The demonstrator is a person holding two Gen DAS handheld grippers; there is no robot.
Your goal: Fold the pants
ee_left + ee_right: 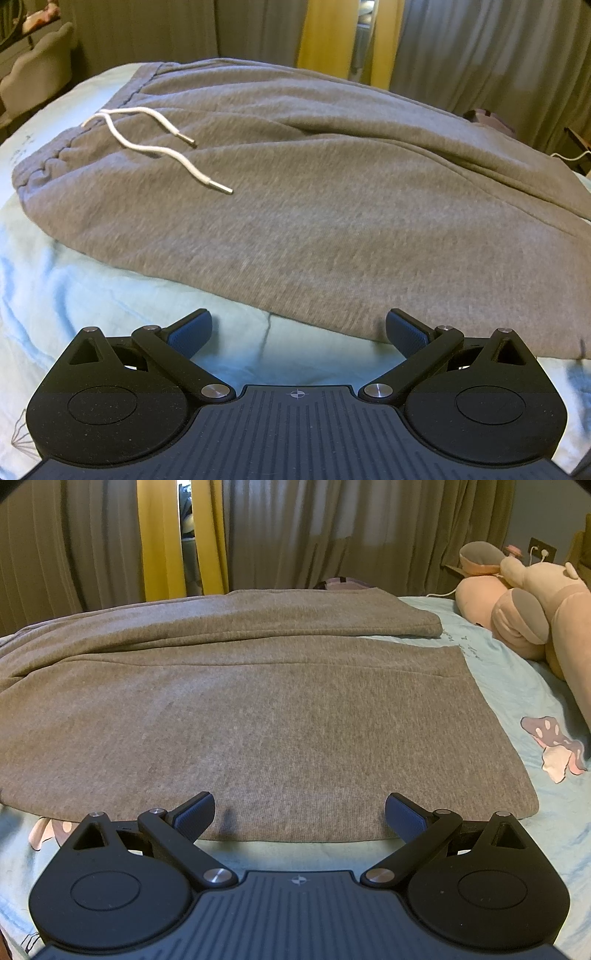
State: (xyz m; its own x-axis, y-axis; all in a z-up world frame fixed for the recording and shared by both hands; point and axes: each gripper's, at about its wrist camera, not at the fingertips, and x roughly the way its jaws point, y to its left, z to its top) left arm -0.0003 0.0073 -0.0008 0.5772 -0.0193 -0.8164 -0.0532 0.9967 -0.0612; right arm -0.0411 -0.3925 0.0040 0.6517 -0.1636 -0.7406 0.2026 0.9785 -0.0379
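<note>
Grey sweatpants (314,206) lie spread flat on a light blue bed sheet (110,288). In the left wrist view the waistband with a white drawstring (155,147) is at the far left. My left gripper (298,332) is open and empty, just short of the pants' near edge. In the right wrist view the pant legs (277,716) lie side by side, with the hems at the right. My right gripper (299,814) is open and empty, its fingertips at the near edge of the closer leg.
A pink plush toy (535,605) lies on the bed to the right of the hems. Grey and yellow curtains (166,539) hang behind the bed. The sheet has mushroom prints (554,746). A chair (40,74) stands at the far left.
</note>
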